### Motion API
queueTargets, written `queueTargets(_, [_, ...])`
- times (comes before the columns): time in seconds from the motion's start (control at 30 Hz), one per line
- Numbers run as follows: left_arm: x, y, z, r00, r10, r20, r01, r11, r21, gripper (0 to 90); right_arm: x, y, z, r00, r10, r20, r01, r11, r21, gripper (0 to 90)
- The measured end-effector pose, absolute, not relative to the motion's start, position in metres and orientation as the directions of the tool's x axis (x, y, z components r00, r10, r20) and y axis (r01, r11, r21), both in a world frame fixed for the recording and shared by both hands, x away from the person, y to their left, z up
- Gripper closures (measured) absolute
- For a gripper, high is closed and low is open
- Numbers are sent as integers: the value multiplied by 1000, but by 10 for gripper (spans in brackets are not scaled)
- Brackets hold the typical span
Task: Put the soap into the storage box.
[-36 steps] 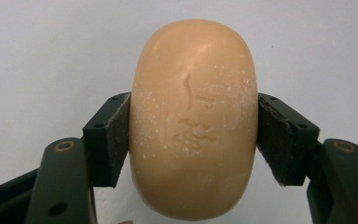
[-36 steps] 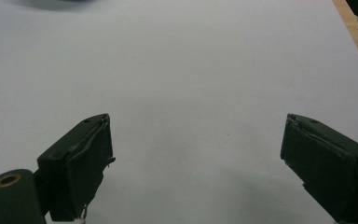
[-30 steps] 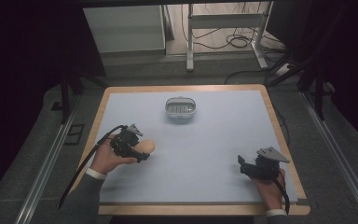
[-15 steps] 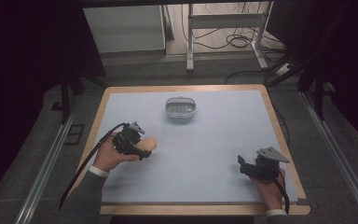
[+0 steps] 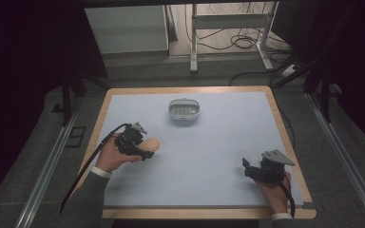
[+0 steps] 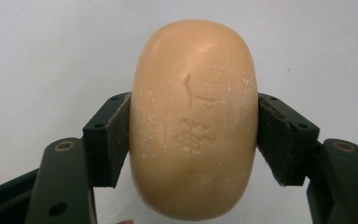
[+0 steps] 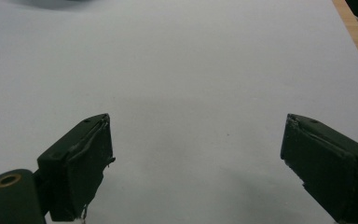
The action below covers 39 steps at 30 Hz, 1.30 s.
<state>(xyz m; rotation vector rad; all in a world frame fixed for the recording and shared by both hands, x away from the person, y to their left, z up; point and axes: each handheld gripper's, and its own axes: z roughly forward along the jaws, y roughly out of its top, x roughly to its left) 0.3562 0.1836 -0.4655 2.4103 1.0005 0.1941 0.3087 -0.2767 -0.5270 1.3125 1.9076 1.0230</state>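
Observation:
An oval tan bar of soap [image 6: 193,119] with a stamped mark sits squeezed between the two black pads of my left gripper [image 6: 193,135]. In the high view that soap [image 5: 151,144] pokes out to the right of the left gripper [image 5: 145,148], held low over the left side of the white table top. My right gripper [image 5: 246,167] rests near the front right corner, jaws wide apart and nothing between them; its view has bare white surface between the pads [image 7: 81,163]. A small grey soap dish [image 5: 184,109] stands at the back middle.
The white mat [image 5: 209,142] lies on a wooden table with a bare wood rim [image 5: 290,142]. Beyond the far edge are a white cabinet [image 5: 126,28], metal frame legs and loose cables [image 5: 237,40] on the floor.
The left gripper with the soap has shifted slightly up the table, away from the person. The right gripper stays in place.

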Motion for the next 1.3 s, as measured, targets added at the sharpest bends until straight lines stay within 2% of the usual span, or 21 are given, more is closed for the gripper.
queueTargets(1.3, [386, 166, -453, 721, 691, -57, 604, -586, 540, 323, 308, -276, -527, -337, 940, -59, 470, 222, 854, 92])
